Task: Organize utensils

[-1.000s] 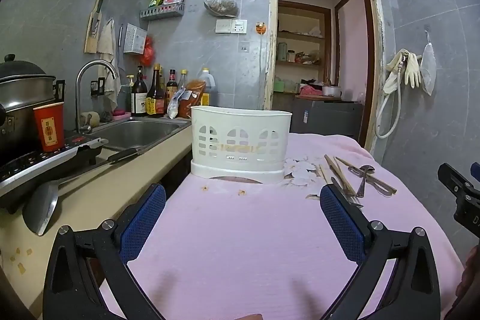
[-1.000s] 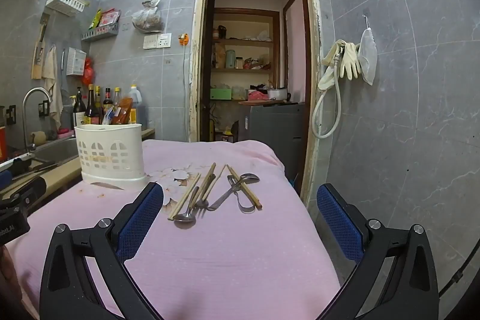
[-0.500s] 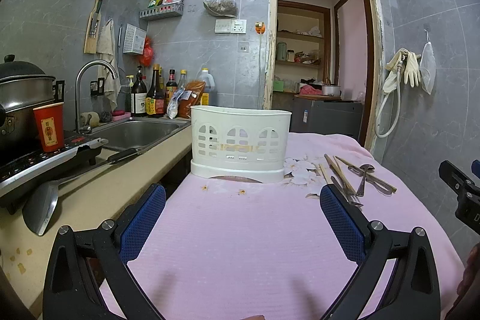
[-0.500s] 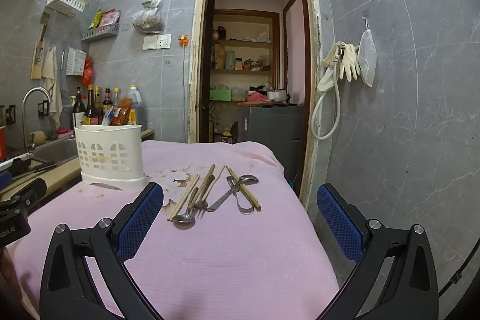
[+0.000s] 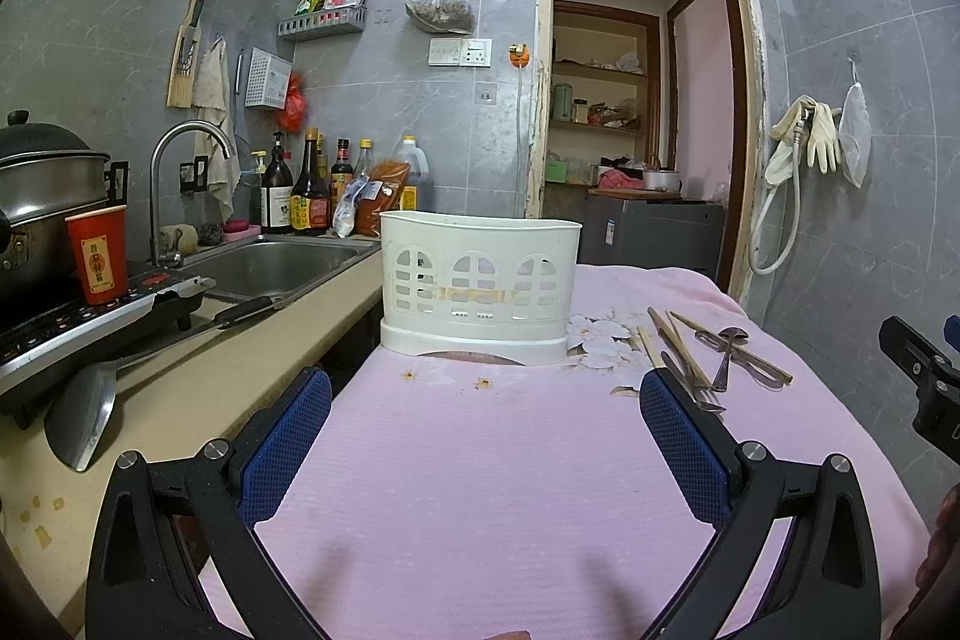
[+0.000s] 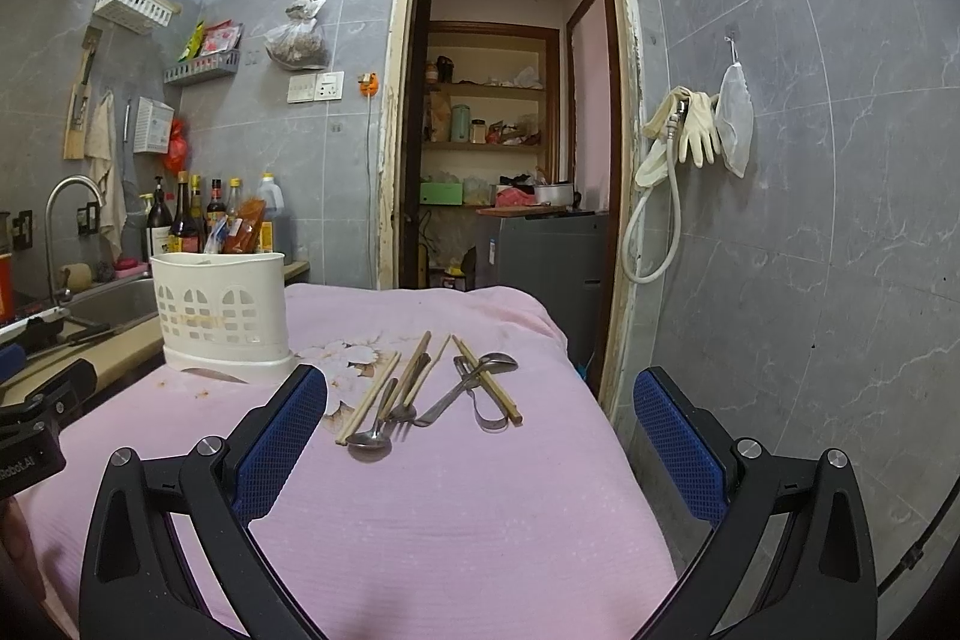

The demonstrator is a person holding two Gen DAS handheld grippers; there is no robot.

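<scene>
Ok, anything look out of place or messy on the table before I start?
Yes. The chopsticks and spoons lie crisscrossed in a loose heap on the pink cloth, outside the white holder. A few small orange crumbs sit before the holder.

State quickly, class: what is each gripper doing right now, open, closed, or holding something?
Left gripper: open, holding nothing, above the pink cloth.
Right gripper: open, holding nothing, pointing toward the utensils.
</scene>
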